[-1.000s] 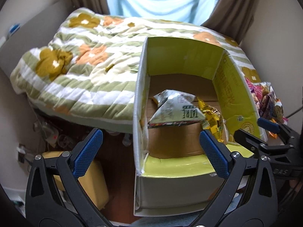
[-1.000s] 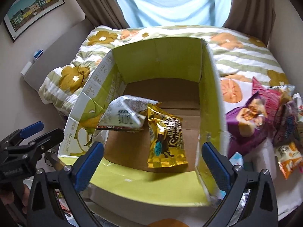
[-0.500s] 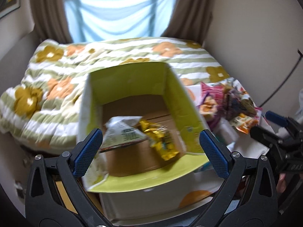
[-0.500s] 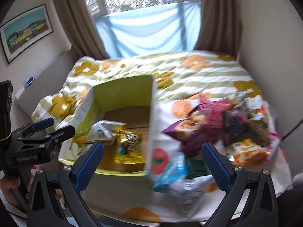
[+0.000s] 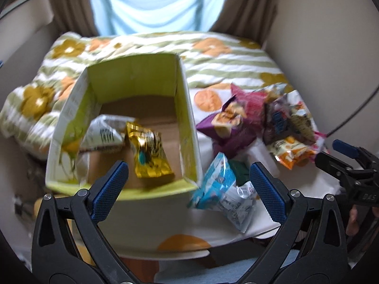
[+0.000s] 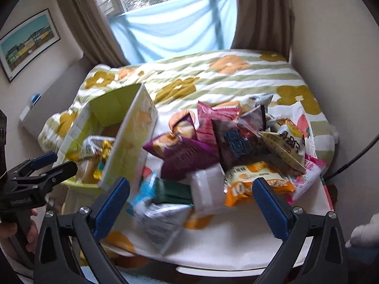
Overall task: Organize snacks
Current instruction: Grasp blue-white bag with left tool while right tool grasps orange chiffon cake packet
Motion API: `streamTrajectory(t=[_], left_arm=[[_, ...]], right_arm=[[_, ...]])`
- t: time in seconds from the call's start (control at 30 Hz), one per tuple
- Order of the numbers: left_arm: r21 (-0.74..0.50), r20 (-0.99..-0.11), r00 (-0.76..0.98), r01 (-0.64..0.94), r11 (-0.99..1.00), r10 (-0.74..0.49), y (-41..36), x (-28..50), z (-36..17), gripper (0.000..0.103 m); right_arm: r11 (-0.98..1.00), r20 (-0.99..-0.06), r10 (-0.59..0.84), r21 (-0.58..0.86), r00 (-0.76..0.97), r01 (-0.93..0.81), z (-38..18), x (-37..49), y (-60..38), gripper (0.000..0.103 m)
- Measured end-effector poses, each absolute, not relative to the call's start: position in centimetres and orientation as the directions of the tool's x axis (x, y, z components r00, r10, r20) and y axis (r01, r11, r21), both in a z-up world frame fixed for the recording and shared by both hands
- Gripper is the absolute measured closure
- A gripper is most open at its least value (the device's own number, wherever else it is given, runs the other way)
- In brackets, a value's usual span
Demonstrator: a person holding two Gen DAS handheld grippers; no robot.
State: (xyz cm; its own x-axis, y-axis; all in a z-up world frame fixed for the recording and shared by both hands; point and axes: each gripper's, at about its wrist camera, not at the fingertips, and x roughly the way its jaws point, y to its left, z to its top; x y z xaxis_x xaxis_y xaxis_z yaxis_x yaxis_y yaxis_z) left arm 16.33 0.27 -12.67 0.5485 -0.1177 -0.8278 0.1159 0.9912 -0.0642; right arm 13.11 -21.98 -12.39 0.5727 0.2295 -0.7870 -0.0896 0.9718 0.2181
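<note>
Left gripper [image 5: 188, 184]: jaws spread wide, nothing between the blue pads, hovering over the near edge of the cardboard box [image 5: 187, 118]. Box sits open-topped on the left part of the bed, green inner walls, brown floor.

Inside the box: a white-and-grey packet [image 5: 105, 135] against the left wall, a gold foil packet [image 5: 149, 153] just beside it to the right, the two touching or overlapping at their inner edges.

Right of the box, on the floral quilt [image 5: 213, 64]: loose heap of snacks. Light blue packet [image 5: 218, 177] lies nearest the box's right wall, close to its front corner. Beyond it, a purple bag [image 6: 187, 158], pink bag [image 6: 213, 118] behind that, dark packet [image 6: 239, 144] next along, orange packet [image 6: 255, 182] at the near side of the heap. Bags overlap; frames blurred, print not readable.

Right gripper [image 6: 191, 198]: jaws equally wide apart, holding nothing, poised above the near edge of the snack heap, blue packet and orange packet between its pads in view.

Curtained window [image 6: 175, 23] behind the bed; framed picture [image 6: 28, 42] on the left wall.
</note>
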Motion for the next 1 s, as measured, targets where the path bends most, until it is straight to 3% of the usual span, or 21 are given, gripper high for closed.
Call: streamTrajectory(t=[0.2, 0.5, 1.0], left_arm=[[-0.12, -0.871, 0.486, -0.068, 0.99, -0.072, -1.5, 14.7, -16.0, 0.002], [-0.185, -0.922, 0.381, -0.263, 0.947, -0.074, -3.2, 14.4, -22.5, 0.002], [-0.233, -0.92, 0.377, -0.323, 0.917, -0.101, -4.0, 17.0, -27.8, 0.002]], right_arm=[[0.942, -0.807, 0.329, 0.244, 0.491, -0.23, -14.6, 14.0, -24.5, 0.0], [0.917, -0.853, 0.336, 0.201, 0.398, -0.344, -18.7, 17.1, -26.3, 0.0], [0.948, -0.901, 0.252, 0.158, 0.354, -0.276, -25.2, 21.9, -27.9, 0.0]])
